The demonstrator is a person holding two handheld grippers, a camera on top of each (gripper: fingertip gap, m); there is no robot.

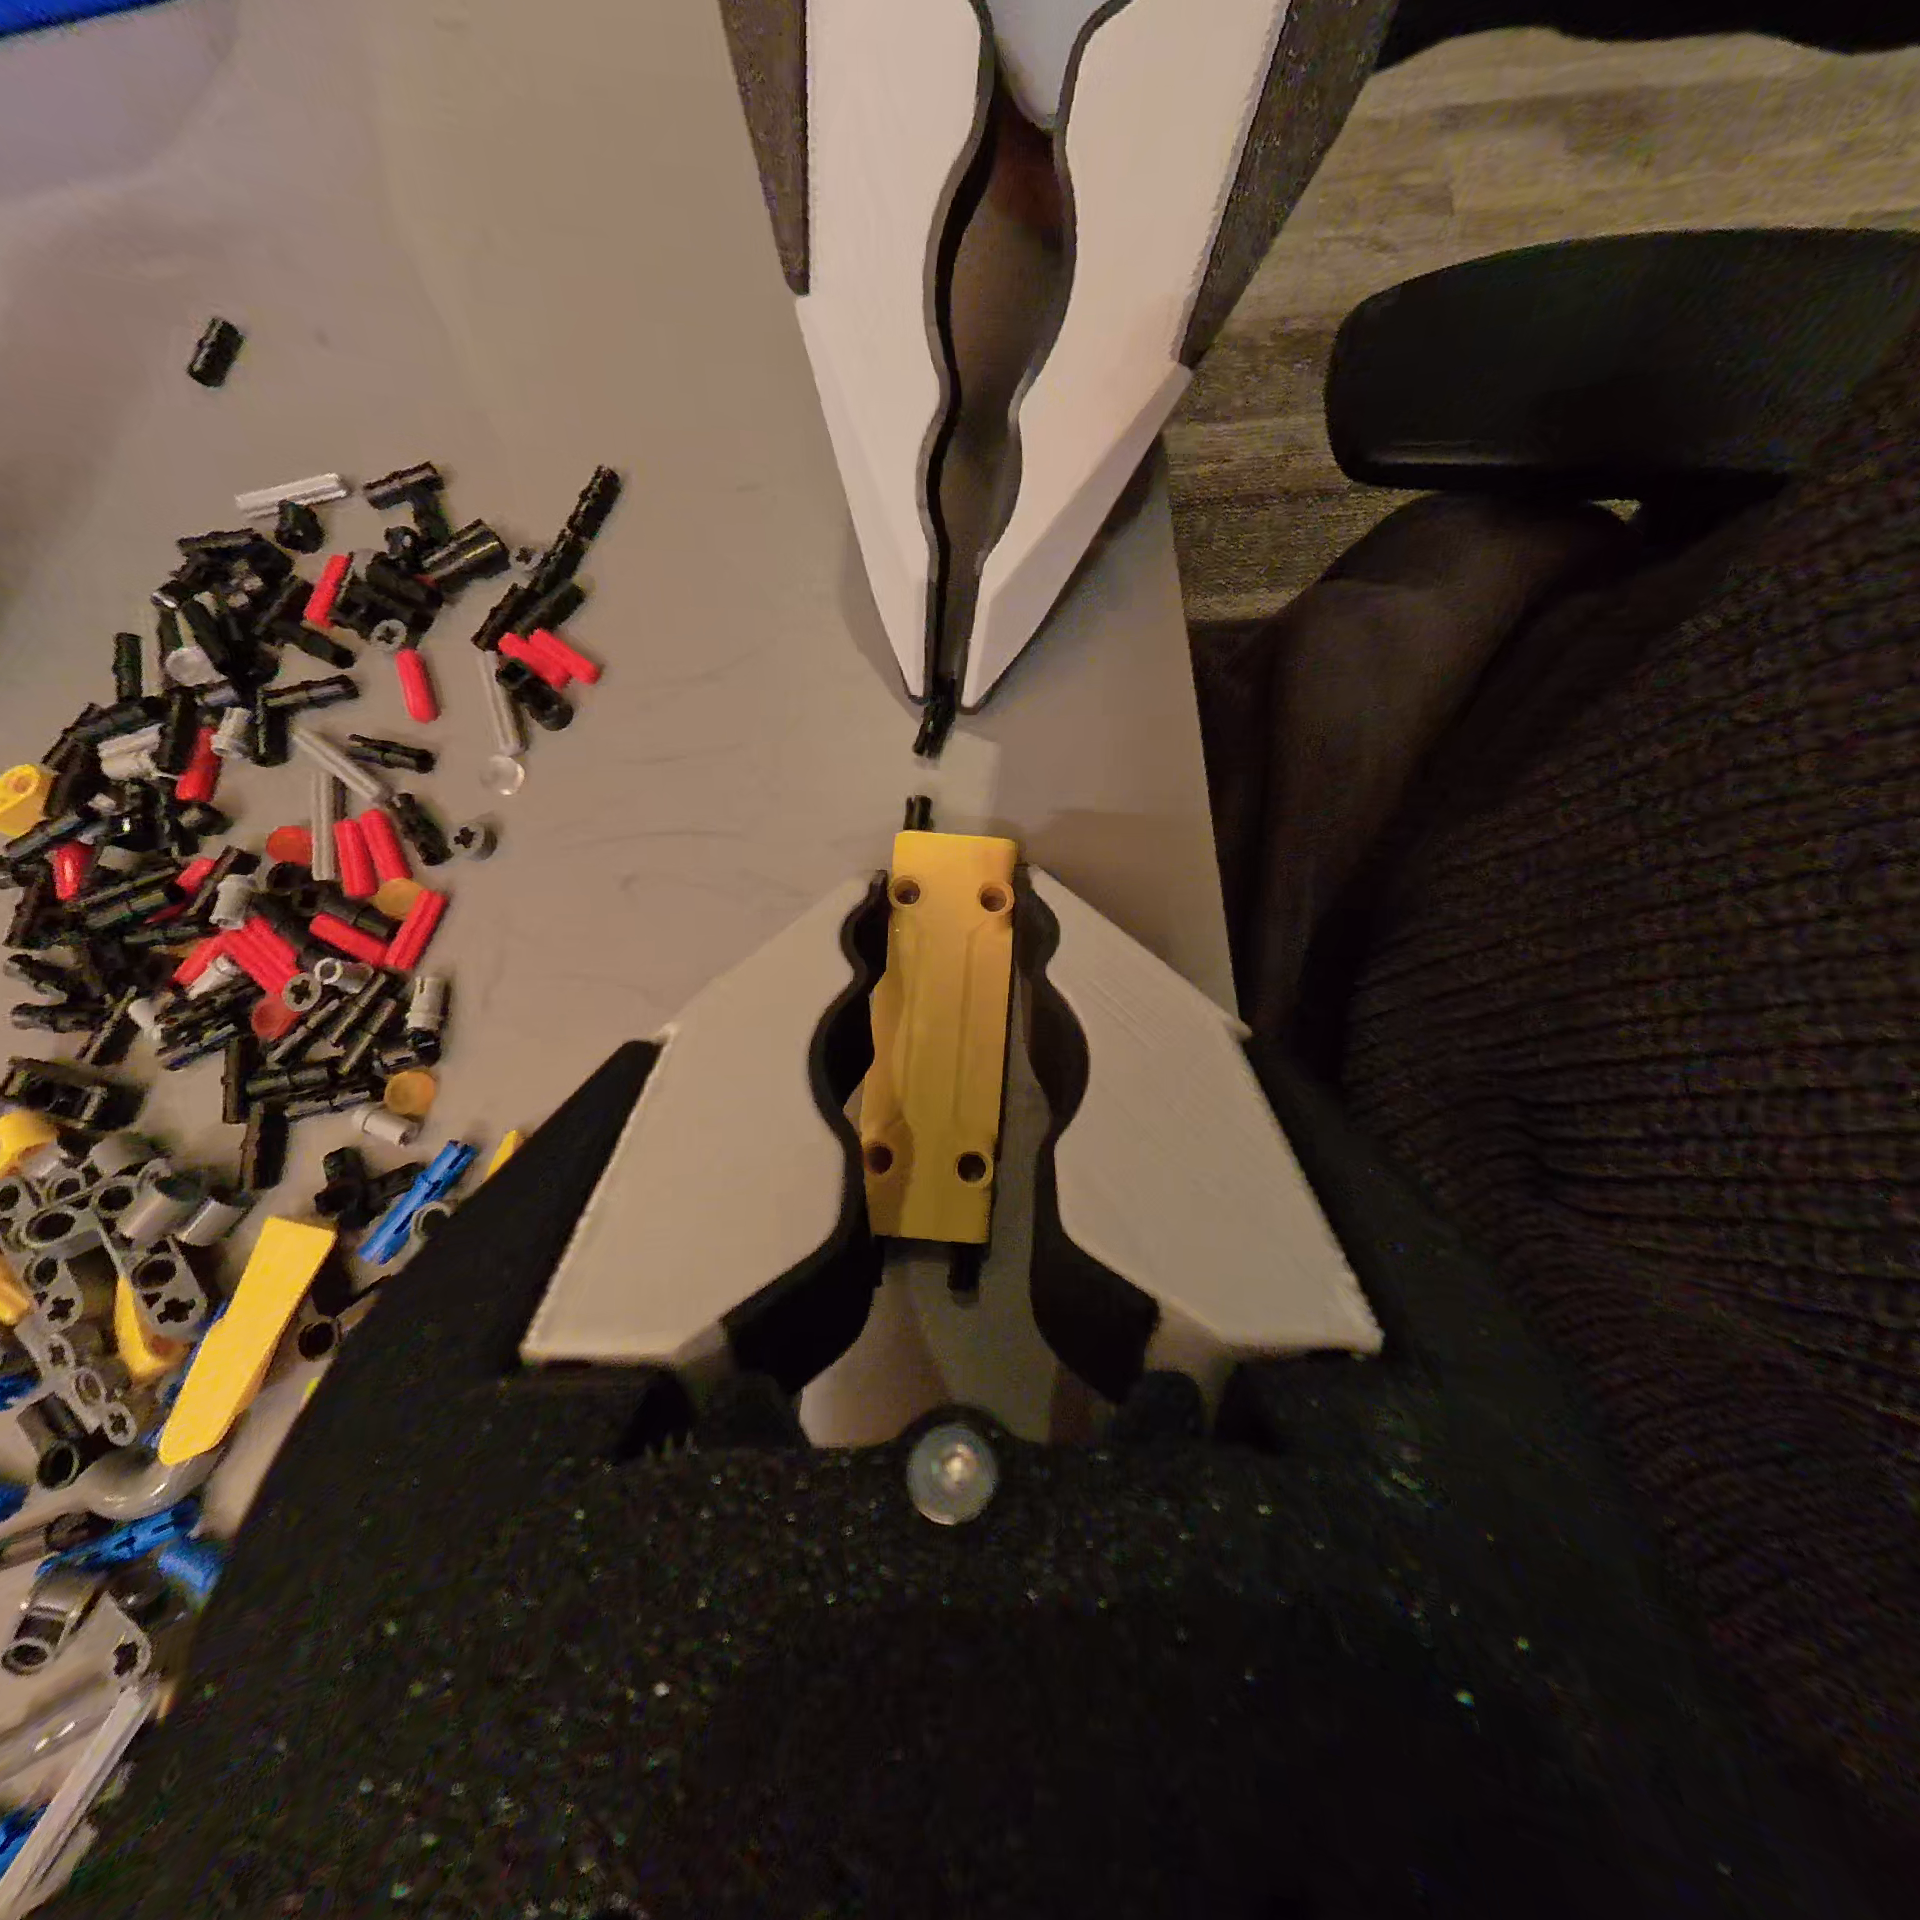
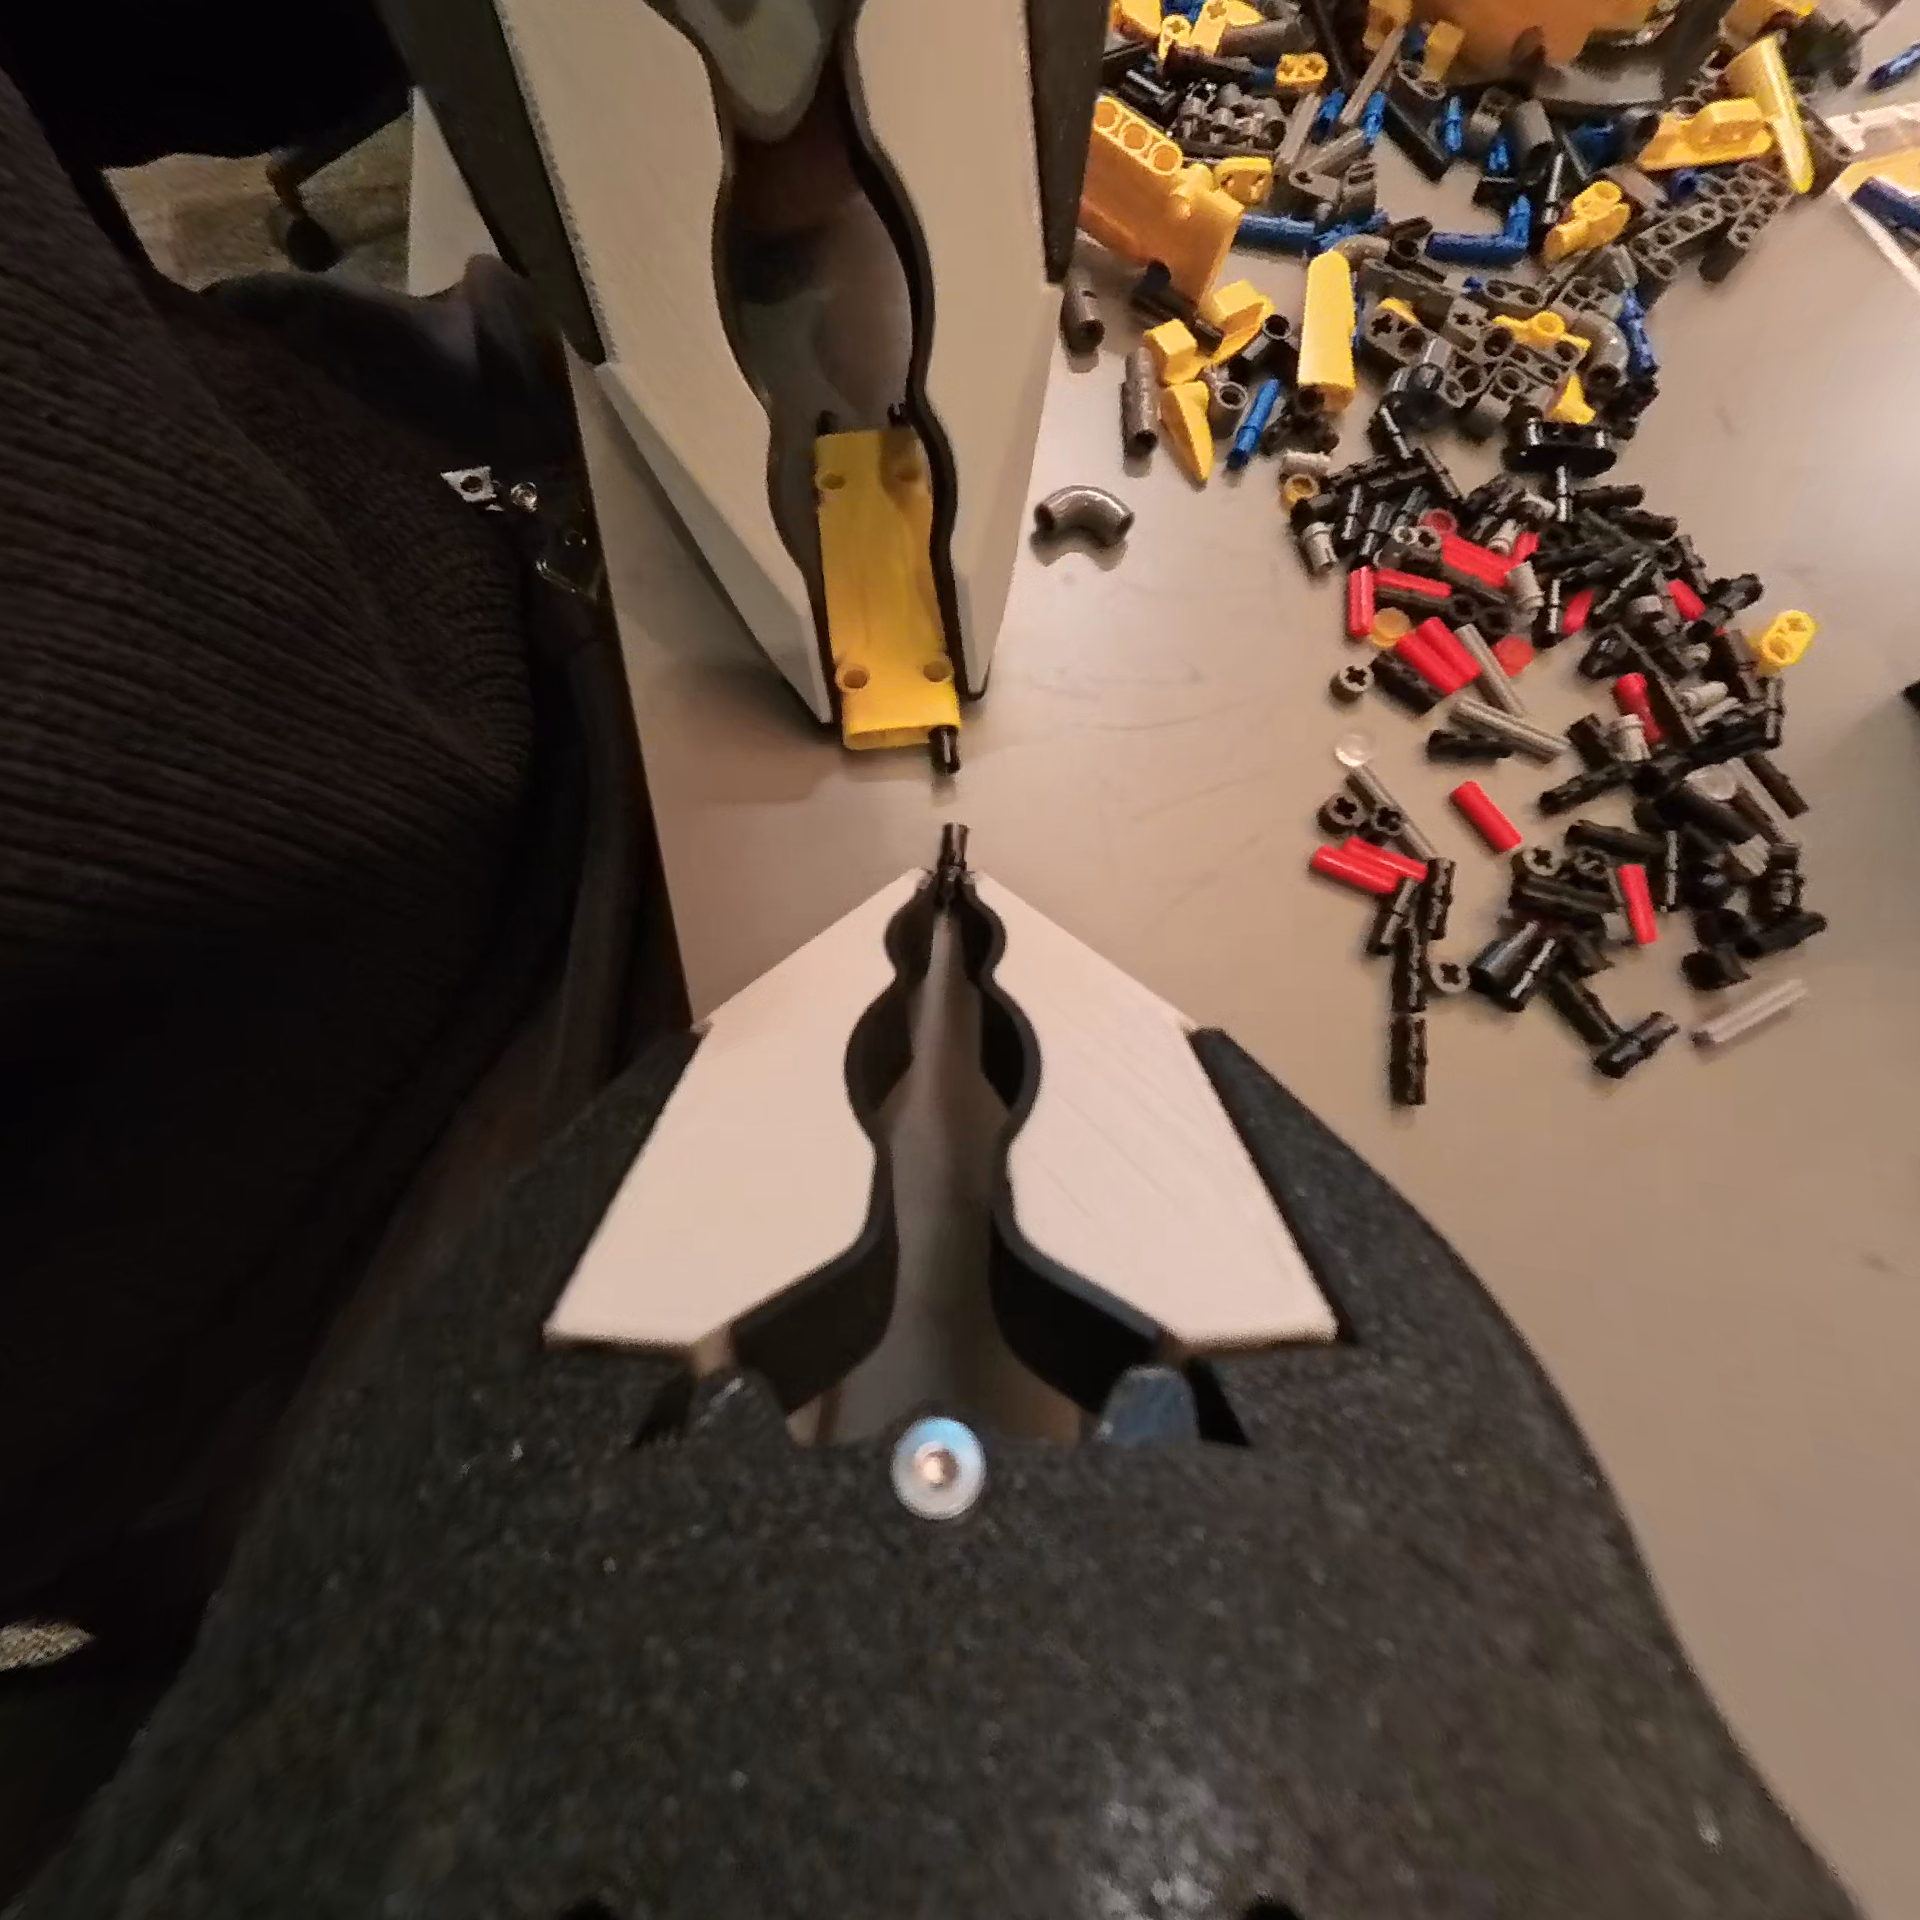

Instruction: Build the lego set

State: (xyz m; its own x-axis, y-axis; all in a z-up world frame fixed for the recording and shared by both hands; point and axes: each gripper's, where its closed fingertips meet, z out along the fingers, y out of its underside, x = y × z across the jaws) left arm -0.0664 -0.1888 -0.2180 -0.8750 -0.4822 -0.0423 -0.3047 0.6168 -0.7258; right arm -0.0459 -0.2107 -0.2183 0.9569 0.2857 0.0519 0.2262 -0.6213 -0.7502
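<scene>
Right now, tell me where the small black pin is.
The black pin is pinched in the right gripper tips, above the grey table, facing the yellow block held by the left gripper.

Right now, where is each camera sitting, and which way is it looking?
Left wrist view: sits on the left claw, looking along its fingers at the yellow block it grips; the right claw points back at it; a dark knitted sleeve shows.
Right wrist view: sits on the right claw, which pinches a small black pin, facing the left claw.
Both show the grey table, both claws and the loose brick pile.
</scene>
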